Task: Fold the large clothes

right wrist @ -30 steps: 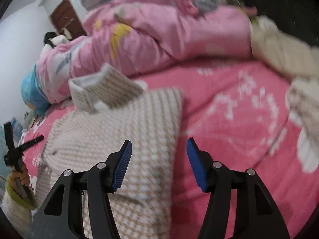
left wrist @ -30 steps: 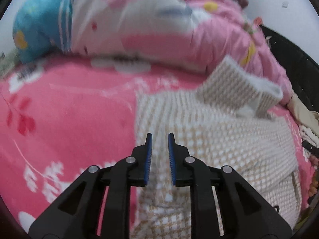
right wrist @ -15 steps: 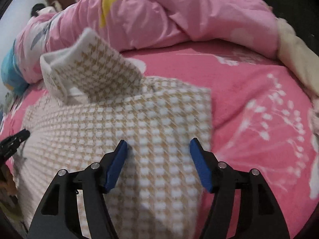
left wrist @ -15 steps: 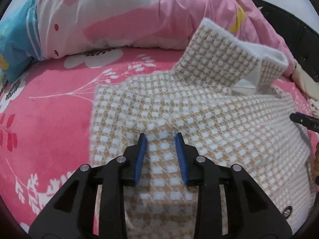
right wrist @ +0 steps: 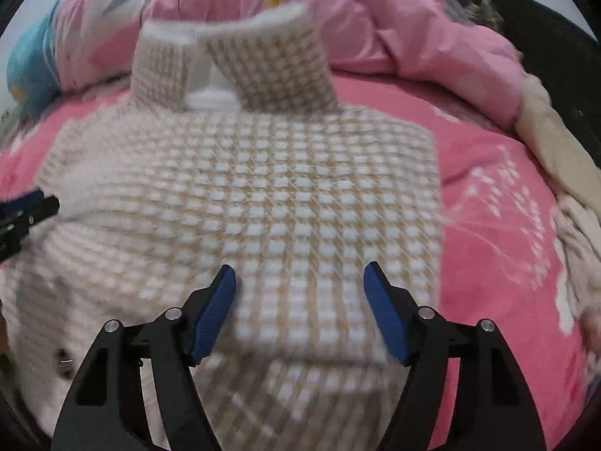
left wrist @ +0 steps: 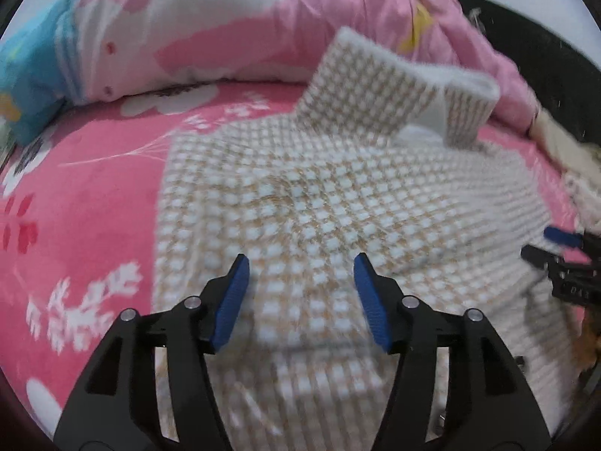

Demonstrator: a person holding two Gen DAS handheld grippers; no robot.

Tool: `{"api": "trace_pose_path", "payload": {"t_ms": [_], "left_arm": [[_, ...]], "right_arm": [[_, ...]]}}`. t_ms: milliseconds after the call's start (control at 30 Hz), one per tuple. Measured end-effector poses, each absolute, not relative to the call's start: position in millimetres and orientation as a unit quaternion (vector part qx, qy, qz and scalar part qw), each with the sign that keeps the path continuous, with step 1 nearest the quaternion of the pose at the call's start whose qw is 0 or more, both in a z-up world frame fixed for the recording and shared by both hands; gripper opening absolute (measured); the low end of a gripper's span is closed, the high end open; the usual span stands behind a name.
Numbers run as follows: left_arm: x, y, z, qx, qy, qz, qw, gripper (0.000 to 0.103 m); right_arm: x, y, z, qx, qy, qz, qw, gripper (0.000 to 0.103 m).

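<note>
Sweater point(left wrist: 338, 203) tan-white houndstooth; bedsheet point(left wrist: 94, 188) pink, white floral; quilt point(right wrist: 394, 30) pale pink

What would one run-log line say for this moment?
left gripper: opening, empty | right gripper: opening, empty | checked garment: flat on bed

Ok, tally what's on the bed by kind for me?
Checked beige-and-white garment: 1
Pink quilt: 1
Blue pillow: 1
Cream fabric at the bed's edge: 1
Grippers: 2, left gripper, right gripper, jaws opening above the garment
Total: 6
</note>
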State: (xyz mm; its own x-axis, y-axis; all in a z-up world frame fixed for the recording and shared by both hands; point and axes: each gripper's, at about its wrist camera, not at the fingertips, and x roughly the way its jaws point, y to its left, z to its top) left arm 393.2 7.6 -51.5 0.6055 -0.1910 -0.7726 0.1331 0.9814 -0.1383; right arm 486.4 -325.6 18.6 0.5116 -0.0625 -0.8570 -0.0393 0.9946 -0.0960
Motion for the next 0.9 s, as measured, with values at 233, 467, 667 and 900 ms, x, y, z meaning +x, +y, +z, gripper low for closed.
{"api": "trace_pose_path", "payload": {"t_ms": [233,467,667,900], "left_arm": [[270.9,-11.6,5.8,-0.013,0.388,-0.083,0.918,0.083],[258.5,-57.4,-28.8,0.007,0.414,-0.095,0.905,0.088],[303.6,-109.0,-77.7,0.016,0.435,-0.085,0.896,0.089],[349.8,-144.7,-81.7,-0.009,0.424,-0.085,0.902,0.095]], "right_arm": [[358.6,-306.5,50.3,-0.022,0.475,0.022,0.879,0.086],[282.8,-297.5,14.7,0.004,0.494,-0.009,0.869,0.091],[285.3,-299.4,-31.0,0.005,0.513,-0.042,0.858,0.097],[282.6,-298.9,-32.9,0.01,0.525,-0.045,0.85,0.097]]}}
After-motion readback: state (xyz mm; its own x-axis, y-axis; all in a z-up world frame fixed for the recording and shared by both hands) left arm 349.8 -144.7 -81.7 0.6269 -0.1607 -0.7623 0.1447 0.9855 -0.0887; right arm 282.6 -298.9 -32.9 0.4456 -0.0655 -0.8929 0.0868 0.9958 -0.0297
